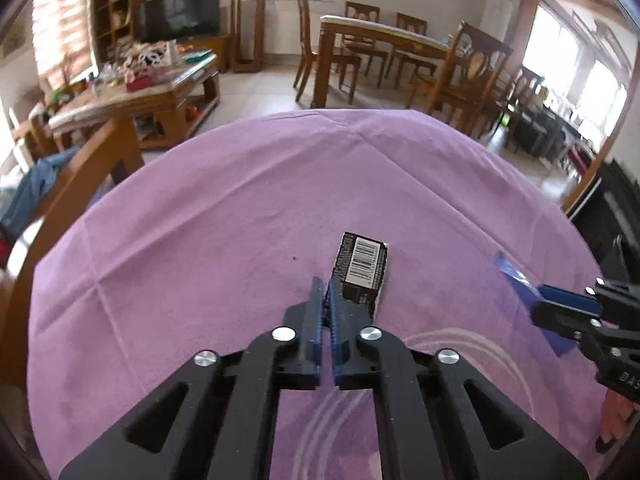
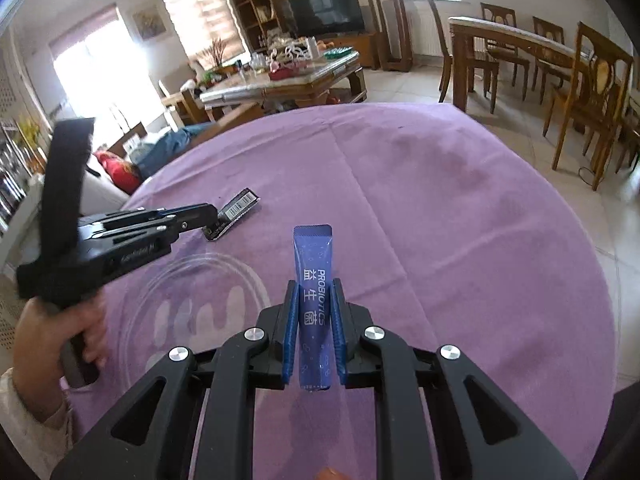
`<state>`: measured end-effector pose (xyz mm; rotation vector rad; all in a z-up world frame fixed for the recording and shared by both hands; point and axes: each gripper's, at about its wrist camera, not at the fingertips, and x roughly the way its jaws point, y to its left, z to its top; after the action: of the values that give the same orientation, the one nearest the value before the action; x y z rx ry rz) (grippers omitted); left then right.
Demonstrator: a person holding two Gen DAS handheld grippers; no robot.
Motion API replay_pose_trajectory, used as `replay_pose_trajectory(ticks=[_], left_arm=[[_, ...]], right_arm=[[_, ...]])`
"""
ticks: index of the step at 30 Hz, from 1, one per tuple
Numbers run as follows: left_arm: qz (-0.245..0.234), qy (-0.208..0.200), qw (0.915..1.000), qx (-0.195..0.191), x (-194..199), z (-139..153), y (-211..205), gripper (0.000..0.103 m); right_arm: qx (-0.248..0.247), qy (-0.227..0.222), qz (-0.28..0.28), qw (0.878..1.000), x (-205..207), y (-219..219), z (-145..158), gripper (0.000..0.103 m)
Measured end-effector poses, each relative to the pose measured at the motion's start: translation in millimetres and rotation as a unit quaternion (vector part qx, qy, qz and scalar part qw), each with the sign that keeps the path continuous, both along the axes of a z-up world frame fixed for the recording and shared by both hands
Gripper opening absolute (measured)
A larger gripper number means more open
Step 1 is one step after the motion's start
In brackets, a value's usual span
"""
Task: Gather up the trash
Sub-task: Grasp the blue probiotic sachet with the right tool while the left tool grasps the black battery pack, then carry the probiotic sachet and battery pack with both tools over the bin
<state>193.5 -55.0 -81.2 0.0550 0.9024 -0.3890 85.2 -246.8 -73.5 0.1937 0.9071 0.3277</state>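
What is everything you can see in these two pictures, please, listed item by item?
Box: one, black with a white barcode label, lying on the tablecloth just right of the left gripper's tips.
Sachet: one, blue, printed PROBIOTICS, clamped between the right gripper's fingers.
Glass plate: one, clear, on the tablecloth below the left gripper.
Tablecloth: one, purple, covering the near table.
Coffee table: one, wooden, cluttered, behind on the left.
Dining table: one, wooden, with chairs, at the back.
Television: one, black, by the far wall.
Left gripper: black with blue pads, shut, beside the box.
Right gripper: black with blue pads, shut on the sachet.
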Motion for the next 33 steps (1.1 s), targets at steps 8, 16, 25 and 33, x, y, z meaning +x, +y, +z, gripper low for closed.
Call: replay_pose_trajectory(ticks=[8,16,25,33], left_arm=[[-0.019,-0.017,0.9997,0.0,-15,5,-14,0.005],[-0.022,-0.01,0.9985,0.049,-5,1,-41,0.071],[0.011,-0.023,0.9971,0.072,-5,4,-30,0.029],[-0.007,-0.06,0.998,0.017,-41,31,-20,0.029]], right_arm=[[0.009,-0.028,-0.006,1.0,-27,-24,12,0.017],[0.037,-0.027,-0.004,0.999,-36,-35,4,0.017],[0.047,-0.038,-0.002,0.998,-41,-38,3,0.017],[0.064,-0.057,-0.018,0.996,-52,-54,9,0.017]])
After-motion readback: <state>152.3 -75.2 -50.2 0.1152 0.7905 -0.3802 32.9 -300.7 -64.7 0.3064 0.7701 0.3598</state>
